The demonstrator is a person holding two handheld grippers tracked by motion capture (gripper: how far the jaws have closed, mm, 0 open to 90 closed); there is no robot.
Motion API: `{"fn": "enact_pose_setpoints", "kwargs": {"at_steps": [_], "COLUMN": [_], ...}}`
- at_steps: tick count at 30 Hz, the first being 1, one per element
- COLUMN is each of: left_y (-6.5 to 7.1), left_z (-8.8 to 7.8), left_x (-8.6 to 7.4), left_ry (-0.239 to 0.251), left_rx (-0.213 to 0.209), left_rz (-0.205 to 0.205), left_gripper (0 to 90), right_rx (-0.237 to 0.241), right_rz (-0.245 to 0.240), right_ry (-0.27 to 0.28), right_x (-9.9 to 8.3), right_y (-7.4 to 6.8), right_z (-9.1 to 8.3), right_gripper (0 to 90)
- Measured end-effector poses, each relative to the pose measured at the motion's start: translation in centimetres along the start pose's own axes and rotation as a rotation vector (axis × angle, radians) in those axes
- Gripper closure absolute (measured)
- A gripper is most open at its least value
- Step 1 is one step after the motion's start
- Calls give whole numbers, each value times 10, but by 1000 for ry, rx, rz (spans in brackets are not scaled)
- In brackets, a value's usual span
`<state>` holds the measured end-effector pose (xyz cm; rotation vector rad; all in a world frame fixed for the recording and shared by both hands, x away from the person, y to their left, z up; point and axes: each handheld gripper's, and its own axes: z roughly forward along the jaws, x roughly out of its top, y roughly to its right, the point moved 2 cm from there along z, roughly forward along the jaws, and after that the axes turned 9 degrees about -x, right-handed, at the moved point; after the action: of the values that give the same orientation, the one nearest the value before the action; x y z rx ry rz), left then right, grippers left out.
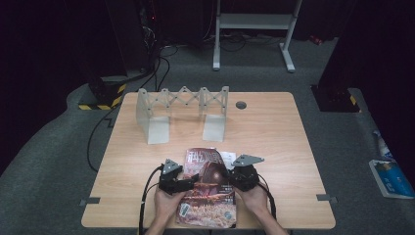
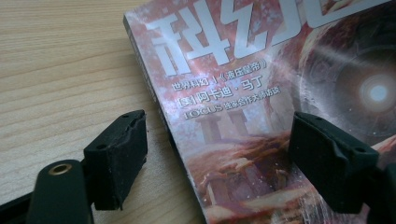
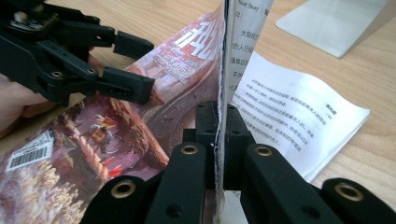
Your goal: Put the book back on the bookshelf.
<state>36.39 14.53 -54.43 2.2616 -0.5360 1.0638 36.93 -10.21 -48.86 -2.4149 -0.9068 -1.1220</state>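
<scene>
Lifting the cover [image 3: 223, 56] cleanly means the right gripper [image 3: 219, 140] stays clamped on it while the left gripper [image 2: 219, 154], jaws apart, steadies the magazine [image 1: 208, 196] at nine o'clock.

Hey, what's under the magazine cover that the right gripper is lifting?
The right gripper pinches the magazine cover's edge and holds it up. Under it, a white page of printed text lies exposed. Pages below that one are covered.

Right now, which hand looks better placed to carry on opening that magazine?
Probably the right. The right gripper is already shut on the magazine cover's lifted edge, with printed pages showing beneath. The left gripper stands open astride the spine edge, gripping nothing.
</scene>
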Motion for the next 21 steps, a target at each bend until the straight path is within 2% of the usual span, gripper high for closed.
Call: {"fn": "enact_pose_setpoints", "kwargs": {"at_steps": [8,21], "left_y": [-1,-2], "left_z": [-1,-1], "left_x": [0,0], "left_ry": [16,23], "left_rx": [-53,-102], "left_rz": [-18,-31], "left_gripper": [166,154], "right_rx": [21,41], "right_rz": [-5,-47], "right_ry": [30,61], "right_x": [4,11], "right_y": [-2,-9], "right_z": [-7,-12], "right_gripper": [885,885]}}
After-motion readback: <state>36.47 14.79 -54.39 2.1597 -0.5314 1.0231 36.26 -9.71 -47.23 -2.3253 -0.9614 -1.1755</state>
